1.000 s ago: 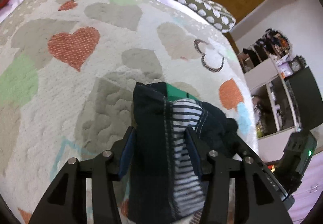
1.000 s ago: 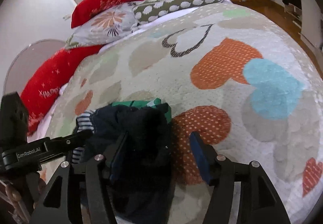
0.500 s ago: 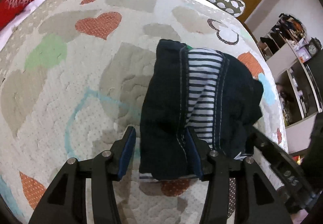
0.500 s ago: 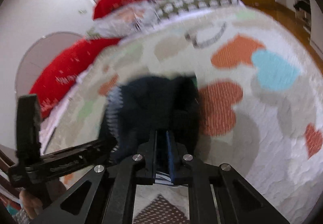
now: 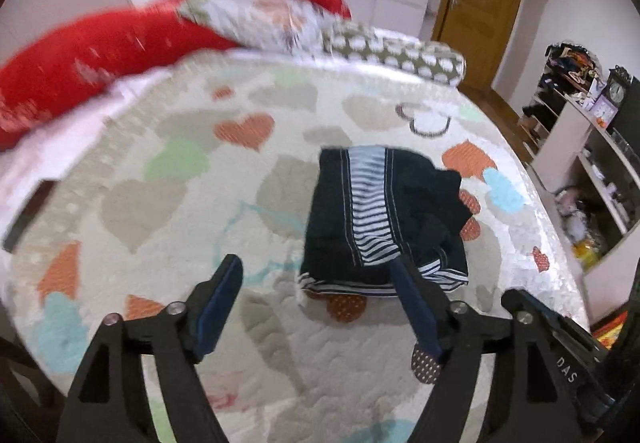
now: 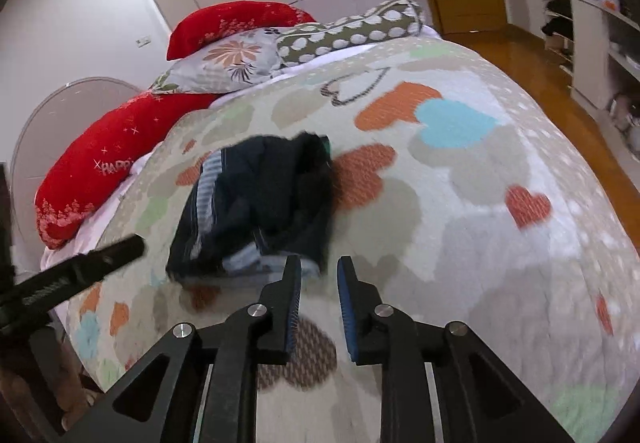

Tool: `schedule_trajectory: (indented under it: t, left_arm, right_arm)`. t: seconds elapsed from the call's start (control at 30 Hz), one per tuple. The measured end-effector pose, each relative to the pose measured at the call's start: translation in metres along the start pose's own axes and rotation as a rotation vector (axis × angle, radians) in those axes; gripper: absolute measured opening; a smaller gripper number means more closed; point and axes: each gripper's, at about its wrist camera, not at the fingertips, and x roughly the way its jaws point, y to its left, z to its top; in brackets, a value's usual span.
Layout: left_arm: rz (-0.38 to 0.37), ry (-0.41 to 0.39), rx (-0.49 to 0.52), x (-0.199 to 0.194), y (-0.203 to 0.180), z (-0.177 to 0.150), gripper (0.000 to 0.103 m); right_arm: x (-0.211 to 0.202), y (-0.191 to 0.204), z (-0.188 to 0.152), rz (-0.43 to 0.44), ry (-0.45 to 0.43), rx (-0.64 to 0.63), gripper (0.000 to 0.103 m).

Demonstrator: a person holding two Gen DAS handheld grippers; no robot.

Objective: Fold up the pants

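Observation:
The dark navy pants (image 5: 384, 215) with a white-striped band lie folded in a compact bundle on the heart-patterned bedspread (image 5: 168, 203). They also show in the right wrist view (image 6: 260, 203). My left gripper (image 5: 316, 283) is wide open and empty, pulled back just short of the bundle's near edge. My right gripper (image 6: 318, 275) is slightly open and empty, just short of the bundle's near right corner. The left gripper's finger (image 6: 80, 267) shows at the left of the right wrist view.
Red, floral and spotted pillows (image 6: 240, 55) lie along the head of the bed. A wooden door (image 5: 484, 3) and open shelves (image 5: 592, 147) with clutter stand to the right. The bed's right edge drops to a wooden floor (image 6: 560, 91).
Both grippers let go of the pants and drew back from the bundle. The left jaws opened wide; the right jaws went from shut to slightly open. The pants now rest on the bed.

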Motion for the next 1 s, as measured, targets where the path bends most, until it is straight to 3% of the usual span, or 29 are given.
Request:
schedule_trajectory:
  t: [0.07,0.17,0.23,0.33,0.67,1.0]
  left_arm:
    - [0.055,-0.080,0.030,-0.020,-0.005,-0.005,0.082]
    - [0.112,-0.148,0.064,-0.040,-0.010,-0.010,0.087]
    - [0.114,-0.166,0.064,-0.053,-0.009,-0.014,0.089]
    - [0.093,-0.160,0.038,-0.068,-0.003,-0.018,0.090]
    - [0.059,-0.083,0.036,-0.069,-0.002,-0.031,0.090]
    - [0.030,-0.015,0.064,-0.056,-0.011,-0.043,0.090]
  right_arm:
    - [-0.008,-0.001,-0.008,0.001,0.003,0.011,0.024]
    - [-0.019,0.001,-0.015,0.006,-0.003,0.021,0.039]
    - [-0.029,0.004,-0.019,-0.001,-0.019,0.019,0.054]
    - [-0.044,0.011,-0.024,-0.014,-0.049,0.005,0.060]
    - [-0.052,0.040,-0.037,-0.040,-0.051,-0.087,0.067]
    - [-0.038,0.031,-0.048,-0.064,0.001,-0.059,0.067]
